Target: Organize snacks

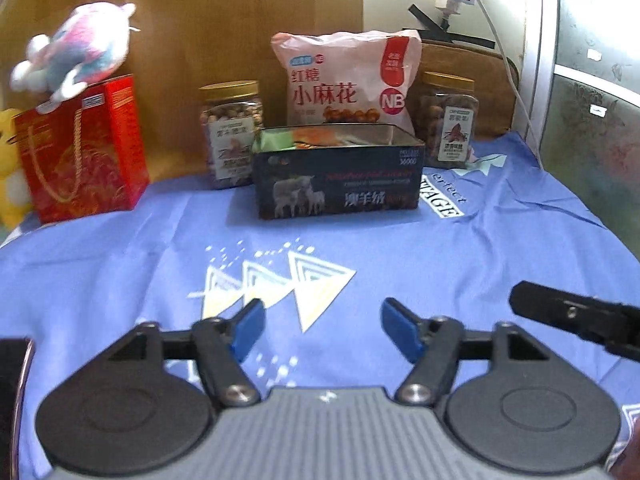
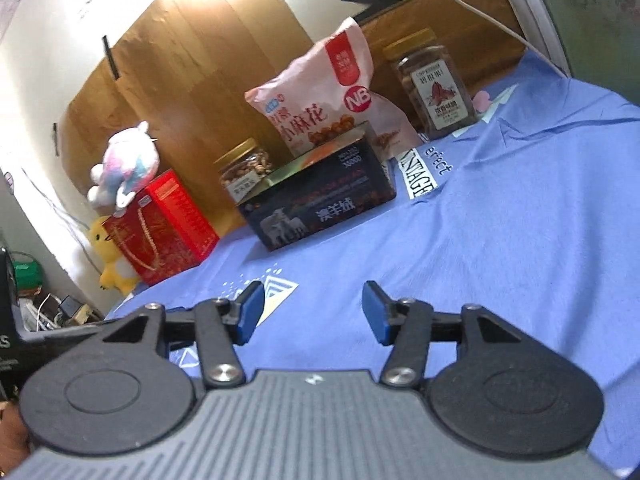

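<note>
Blue cloth point(image 1: 120, 264) printed with white triangles covers the work surface; every snack stands in a row at its far edge, against a wooden backboard point(image 1: 208, 20). Centre: an open dark tin point(image 1: 338, 178) with sheep on its front and loose packets visible inside, apparently the collecting container, set forward of the row so that both hands can reach it. Directly behind the tin, a pink snack bag point(image 1: 348, 80) stands propped upright, its lower edge hidden by the tin. Flanking the tin, two gold-lidded jars: a jar of nuts point(image 1: 232, 132) on the left, just beside the tin, and a darker jar point(image 1: 450, 120) on the right, slightly further back. Far left, a red gift box point(image 1: 86, 148) carries a plush toy point(image 1: 76, 50), with a yellow toy point(image 2: 110, 256) beside it; these appear to be bystanders, not snacks. Left gripper point(image 1: 322, 330) and right gripper point(image 2: 312, 312) hover low over bare cloth, well apart from the row, each with its blue pads point(image 1: 250, 328) spread and nothing between them. Empty, parted jaws facing the tin suggest either a delivery just completed or readiness for a next pick; the pictures do not decide which. The right gripper's black tip shows at the right edge of the left wrist view
</note>
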Tool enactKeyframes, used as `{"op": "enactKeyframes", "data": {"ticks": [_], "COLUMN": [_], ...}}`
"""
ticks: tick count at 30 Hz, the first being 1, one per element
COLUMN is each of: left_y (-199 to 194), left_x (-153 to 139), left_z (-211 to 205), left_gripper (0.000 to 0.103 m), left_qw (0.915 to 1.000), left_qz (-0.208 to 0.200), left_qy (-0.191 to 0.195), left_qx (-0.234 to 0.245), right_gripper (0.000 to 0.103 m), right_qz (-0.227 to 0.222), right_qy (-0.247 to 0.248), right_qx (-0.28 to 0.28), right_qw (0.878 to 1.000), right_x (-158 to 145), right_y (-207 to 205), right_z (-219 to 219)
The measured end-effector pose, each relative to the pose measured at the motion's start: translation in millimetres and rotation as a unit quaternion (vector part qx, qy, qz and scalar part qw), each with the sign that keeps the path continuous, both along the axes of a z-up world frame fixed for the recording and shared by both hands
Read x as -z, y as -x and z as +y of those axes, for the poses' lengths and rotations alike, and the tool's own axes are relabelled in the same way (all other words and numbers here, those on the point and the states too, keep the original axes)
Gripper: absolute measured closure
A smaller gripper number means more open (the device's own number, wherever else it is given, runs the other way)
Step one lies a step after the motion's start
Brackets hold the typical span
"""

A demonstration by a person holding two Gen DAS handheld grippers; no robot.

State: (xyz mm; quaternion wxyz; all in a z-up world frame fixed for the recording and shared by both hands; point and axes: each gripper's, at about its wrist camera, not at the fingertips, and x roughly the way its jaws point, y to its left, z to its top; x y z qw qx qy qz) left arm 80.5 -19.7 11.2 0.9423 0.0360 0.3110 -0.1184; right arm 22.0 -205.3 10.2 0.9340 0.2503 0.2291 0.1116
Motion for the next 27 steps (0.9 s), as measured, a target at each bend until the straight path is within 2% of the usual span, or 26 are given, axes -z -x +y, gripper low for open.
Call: {"op": "enactKeyframes", "data": {"ticks": [1,2,5,11,21,24,27], "left_y": [5,12,25,39,40,39,38], "left_x": [1,3,4,3,7,9,12], "left_z": [1,2,2,4,6,5,5], "left_gripper": [0.006,0.003,0.0,0.0,0.0,0.0,0.0], "left_qw": [1.0,0.9999,0.9996,0.9996,0.9997,0.9996,0.9996], "left_qz": [-0.003,-0.01,-0.016,-0.012,0.005,0.008,0.013], "left_qy": [-0.002,-0.006,-0.016,-0.013,-0.002,-0.009,-0.007], "left_qx": [-0.005,-0.011,-0.017,-0.02,-0.023,-0.025,-0.024], "right_gripper": [0.043,0.042,0.042,0.041,0.039,0.034,0.034], "right_qz": [0.0,0.0,0.002,0.001,-0.005,-0.004,-0.004], "right_qy": [0.001,0.001,0.001,-0.008,-0.019,-0.021,-0.022], "right_qx": [-0.002,-0.005,-0.012,-0.018,-0.019,-0.019,-0.019], "right_qw": [1.0,1.0,1.0,1.0,1.0,1.0,1.0], "right_x": [0,0,1,-5,-9,-8,-7], "right_y": [4,9,16,26,32,31,30], "right_z": [2,4,8,12,13,13,14]}}
